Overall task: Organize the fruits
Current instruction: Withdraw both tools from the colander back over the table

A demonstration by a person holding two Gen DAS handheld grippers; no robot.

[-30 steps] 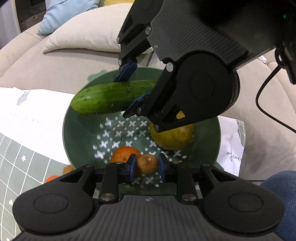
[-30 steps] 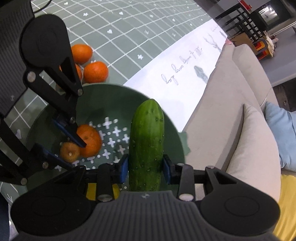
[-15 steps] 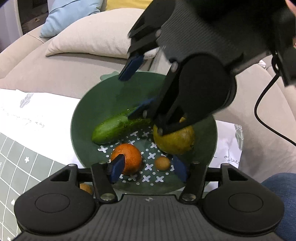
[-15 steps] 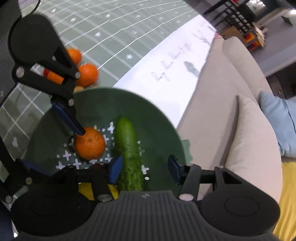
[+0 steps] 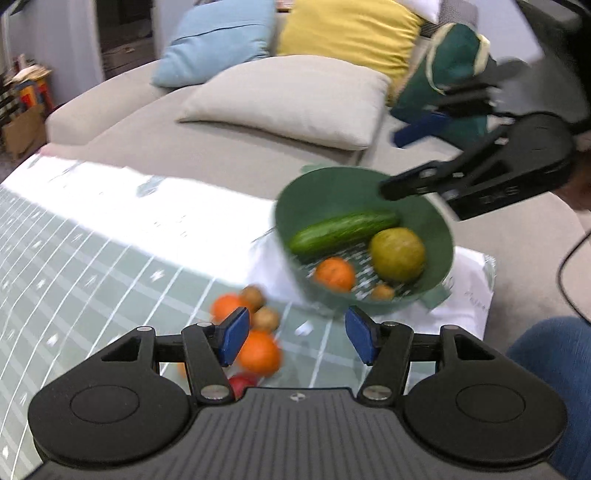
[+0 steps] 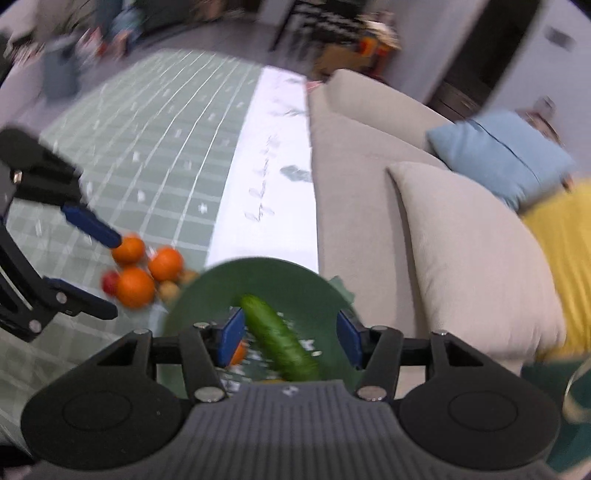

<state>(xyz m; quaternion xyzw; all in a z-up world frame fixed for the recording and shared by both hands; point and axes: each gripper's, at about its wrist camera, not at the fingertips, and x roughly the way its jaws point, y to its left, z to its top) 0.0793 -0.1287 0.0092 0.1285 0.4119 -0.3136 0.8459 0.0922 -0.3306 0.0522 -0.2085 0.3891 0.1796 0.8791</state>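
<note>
A green perforated bowl (image 5: pixel 332 192) holds a cucumber (image 5: pixel 343 230), a yellow-green round fruit (image 5: pixel 397 254), an orange (image 5: pixel 334 274) and a small brown fruit (image 5: pixel 382 292). My left gripper (image 5: pixel 293 338) is open and empty, pulled back from the bowl, above loose oranges (image 5: pixel 258 352) and small brown fruits (image 5: pixel 264 319) on the cloth. My right gripper (image 6: pixel 290 338) is open and empty, raised over the bowl (image 6: pixel 295 280), with the cucumber (image 6: pixel 280 341) lying below it. It also shows in the left wrist view (image 5: pixel 410 158).
The green checked tablecloth (image 5: pixel 92 266) has a white border. A beige sofa with beige (image 5: pixel 295 99), blue (image 5: pixel 218 40) and yellow (image 5: pixel 347 29) cushions lies beyond. A red fruit (image 6: pixel 109 282) lies with the loose oranges (image 6: pixel 135 286).
My right gripper let go of the cucumber into the bowl and rose away. My left gripper released the small brown fruit into the bowl, opened and drew back left.
</note>
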